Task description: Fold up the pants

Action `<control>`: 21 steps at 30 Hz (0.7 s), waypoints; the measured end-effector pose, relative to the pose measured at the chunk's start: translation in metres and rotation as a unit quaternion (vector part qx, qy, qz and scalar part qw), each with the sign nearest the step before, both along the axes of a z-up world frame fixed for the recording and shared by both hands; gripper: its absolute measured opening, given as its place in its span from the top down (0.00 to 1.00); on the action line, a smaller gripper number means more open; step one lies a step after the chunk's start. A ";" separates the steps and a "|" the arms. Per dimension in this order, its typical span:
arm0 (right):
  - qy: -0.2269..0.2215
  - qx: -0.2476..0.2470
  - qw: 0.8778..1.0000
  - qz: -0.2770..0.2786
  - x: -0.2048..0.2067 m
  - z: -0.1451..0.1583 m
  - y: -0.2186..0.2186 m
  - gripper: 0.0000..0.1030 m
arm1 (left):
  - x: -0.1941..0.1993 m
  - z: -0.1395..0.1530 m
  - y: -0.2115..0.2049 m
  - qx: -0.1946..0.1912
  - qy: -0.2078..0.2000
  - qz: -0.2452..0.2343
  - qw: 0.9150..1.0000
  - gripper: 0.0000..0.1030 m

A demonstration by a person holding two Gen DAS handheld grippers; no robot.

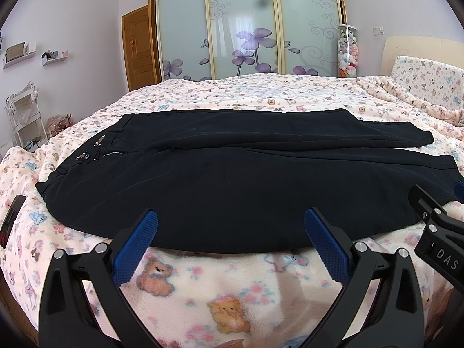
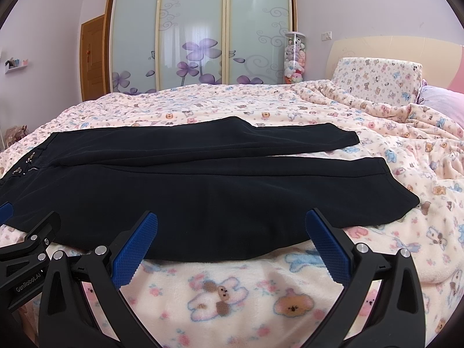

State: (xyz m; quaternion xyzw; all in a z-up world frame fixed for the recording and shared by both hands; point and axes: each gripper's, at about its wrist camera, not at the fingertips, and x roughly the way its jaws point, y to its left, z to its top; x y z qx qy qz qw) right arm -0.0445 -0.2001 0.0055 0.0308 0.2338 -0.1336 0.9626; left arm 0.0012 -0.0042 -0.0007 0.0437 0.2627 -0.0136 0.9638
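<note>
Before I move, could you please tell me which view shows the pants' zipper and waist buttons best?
The left wrist view: the zipper and buttons sit clear on the pants. The right wrist view squeezes them tiny at its left edge.

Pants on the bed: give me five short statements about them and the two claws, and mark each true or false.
1. The pants are dark and lie spread flat on the bedspread. True.
2. The waistband points toward the pillow. False: it lies at the left, away from the pillow.
3. The left claw is open and holds nothing. True.
4. The right claw is shut on a pant leg. False: it is open at the near edge.
5. The pants are folded into a small square. False: both legs lie stretched out.
</note>
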 end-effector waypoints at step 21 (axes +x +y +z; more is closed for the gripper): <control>-0.061 0.155 0.982 0.085 0.004 0.053 -0.086 0.01 | 0.001 -0.001 -0.023 -0.015 0.035 -0.050 0.998 0.02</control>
